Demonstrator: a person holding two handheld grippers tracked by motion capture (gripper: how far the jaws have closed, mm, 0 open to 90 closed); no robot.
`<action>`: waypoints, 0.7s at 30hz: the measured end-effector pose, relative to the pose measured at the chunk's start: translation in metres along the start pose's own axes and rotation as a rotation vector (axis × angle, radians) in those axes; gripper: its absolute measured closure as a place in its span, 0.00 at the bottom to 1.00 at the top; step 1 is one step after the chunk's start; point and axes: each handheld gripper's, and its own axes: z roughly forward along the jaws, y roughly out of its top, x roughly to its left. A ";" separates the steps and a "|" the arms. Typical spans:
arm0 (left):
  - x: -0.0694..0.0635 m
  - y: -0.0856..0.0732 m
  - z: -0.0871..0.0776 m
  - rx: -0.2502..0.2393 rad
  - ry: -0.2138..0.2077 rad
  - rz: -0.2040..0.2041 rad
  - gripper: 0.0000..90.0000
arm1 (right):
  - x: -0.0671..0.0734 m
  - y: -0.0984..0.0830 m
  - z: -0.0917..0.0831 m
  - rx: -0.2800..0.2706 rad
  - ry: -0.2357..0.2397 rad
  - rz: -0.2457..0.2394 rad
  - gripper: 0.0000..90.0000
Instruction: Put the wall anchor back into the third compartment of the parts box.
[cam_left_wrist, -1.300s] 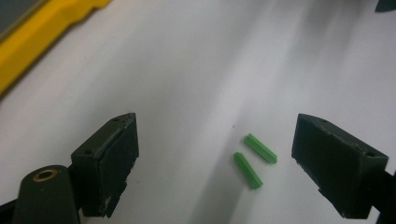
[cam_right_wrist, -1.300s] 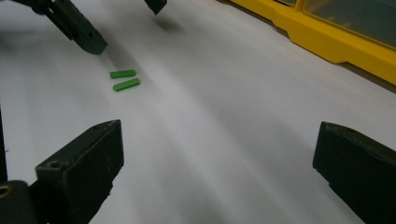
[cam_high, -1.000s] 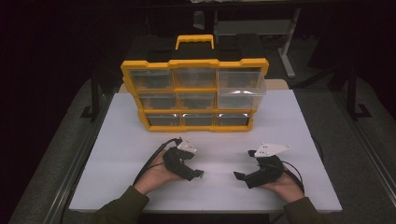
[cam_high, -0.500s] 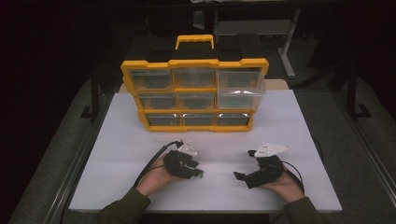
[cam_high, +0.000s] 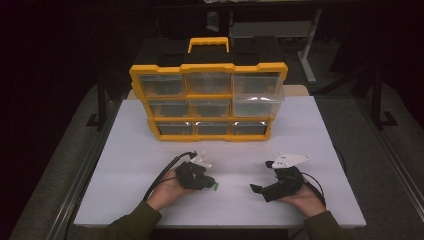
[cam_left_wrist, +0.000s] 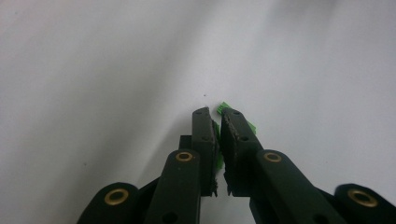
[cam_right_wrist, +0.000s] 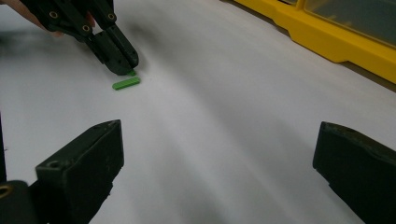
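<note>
My left gripper rests low on the white table, near the front, tips pointing right. Its jaws have just been closing, and in the left gripper view they stand almost together with a small green piece pinched between the pads. In the right gripper view the left gripper touches down with a green bit at its tips, and a small green bar lies flat just beside them. My right gripper sits to the right, open wide, nothing between its jaws.
A yellow parts organizer with clear drawers and a top handle stands upright at the back of the table; its right middle drawer is pulled out. Its yellow base lies ahead of the right gripper. Cables trail from both grippers.
The left gripper's jaws have gone from wide apart to nearly together on the green piece. Both hands stay where they were.
</note>
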 end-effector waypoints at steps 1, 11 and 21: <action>0.000 0.000 0.000 0.001 -0.001 0.002 0.94 | 0.000 0.000 0.000 0.000 0.000 0.000 0.01; 0.005 0.003 -0.006 -0.006 -0.022 -0.017 0.95 | 0.000 0.000 0.000 0.002 -0.005 -0.005 0.01; 0.014 0.024 -0.030 -0.007 -0.038 0.005 0.95 | -0.001 0.000 -0.001 -0.007 -0.001 0.000 0.01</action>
